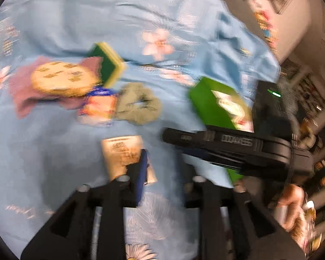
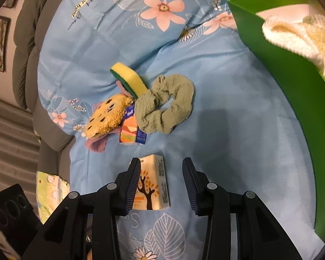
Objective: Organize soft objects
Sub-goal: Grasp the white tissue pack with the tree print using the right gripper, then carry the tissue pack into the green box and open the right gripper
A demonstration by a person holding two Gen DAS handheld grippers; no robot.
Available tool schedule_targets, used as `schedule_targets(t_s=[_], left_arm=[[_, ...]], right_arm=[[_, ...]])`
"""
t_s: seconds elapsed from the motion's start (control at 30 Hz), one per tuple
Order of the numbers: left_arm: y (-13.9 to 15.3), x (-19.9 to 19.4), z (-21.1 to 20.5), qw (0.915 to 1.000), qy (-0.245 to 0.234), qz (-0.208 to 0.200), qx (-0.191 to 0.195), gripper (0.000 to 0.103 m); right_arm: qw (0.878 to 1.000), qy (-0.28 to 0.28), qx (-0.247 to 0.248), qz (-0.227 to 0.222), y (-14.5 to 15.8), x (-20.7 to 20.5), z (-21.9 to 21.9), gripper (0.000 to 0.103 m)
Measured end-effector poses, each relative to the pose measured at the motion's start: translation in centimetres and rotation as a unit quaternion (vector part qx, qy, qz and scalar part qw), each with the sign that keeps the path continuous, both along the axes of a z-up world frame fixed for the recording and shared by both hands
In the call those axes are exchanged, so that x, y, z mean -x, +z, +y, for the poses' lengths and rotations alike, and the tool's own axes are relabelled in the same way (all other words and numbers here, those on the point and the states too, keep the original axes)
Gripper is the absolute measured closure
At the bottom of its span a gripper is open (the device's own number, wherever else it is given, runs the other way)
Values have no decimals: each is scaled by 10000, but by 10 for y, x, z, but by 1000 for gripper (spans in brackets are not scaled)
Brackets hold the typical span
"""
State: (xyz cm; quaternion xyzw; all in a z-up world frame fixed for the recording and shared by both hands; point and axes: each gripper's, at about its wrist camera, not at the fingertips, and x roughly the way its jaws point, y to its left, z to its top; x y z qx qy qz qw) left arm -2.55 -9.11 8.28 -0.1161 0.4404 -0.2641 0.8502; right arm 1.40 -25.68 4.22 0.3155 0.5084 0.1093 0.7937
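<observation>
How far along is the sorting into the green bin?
Done: one fluffy cream towel lies in the green bin. In hand: nothing; the right hand-held gripper stands open over the tissue pack. Left on the sheet: that pack, scrunchie, sponge, cookie plush, orange pack, pink cloth.
</observation>
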Motion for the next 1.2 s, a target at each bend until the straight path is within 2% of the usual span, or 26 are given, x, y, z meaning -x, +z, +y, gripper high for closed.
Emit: schedule_targets(t_s=[0.07,0.13,0.23,0.3,0.37,0.43,0.5,0.57,0.67,0.8,0.87,1.0,1.2], left_arm=[[-11,-6,11,9990,350,134,-226,50],[-23,-10,17,9976,474,358,-348,45],[-41,-15,19,9962,441,680,-317,43],[-49,-16,17,9960,333,791,-236,52],[-57,-17,12,9959,94,898,-109,72],[-58,-18,10,9953,57,963,-101,73],[-43,-18,6,9976,81,672,-151,78],[-24,-18,-2,9988,11,451,-207,78],[10,-17,-24,9995,-251,-72,-179,78],[44,-13,-62,9959,-630,-654,-31,78],[56,-12,-87,9923,-893,-860,57,78],[70,-16,-134,9847,-1354,-1091,126,78],[68,-27,-213,9719,-2089,-1089,28,78]], right_arm=[[9998,86,-62,140,-7,-1,2,56],[9994,179,-87,280,-15,-3,8,48],[9986,313,-61,429,-26,-8,20,47],[9981,391,-89,471,-31,-10,26,47],[9981,467,-104,383,-32,-12,31,47],[9983,449,-65,354,-32,-12,30,48],[9988,366,-72,326,-30,-12,27,51],[9996,201,-189,35,-15,-8,17,51],[9984,-68,-87,-547,19,2,-2,51],[9889,-689,107,-1311,65,23,-42,51],[9822,-1027,239,-1555,80,33,-63,51],[9676,-1639,396,-1882,96,52,-108,51],[9515,-2420,344,-1868,91,63,-178,51]])
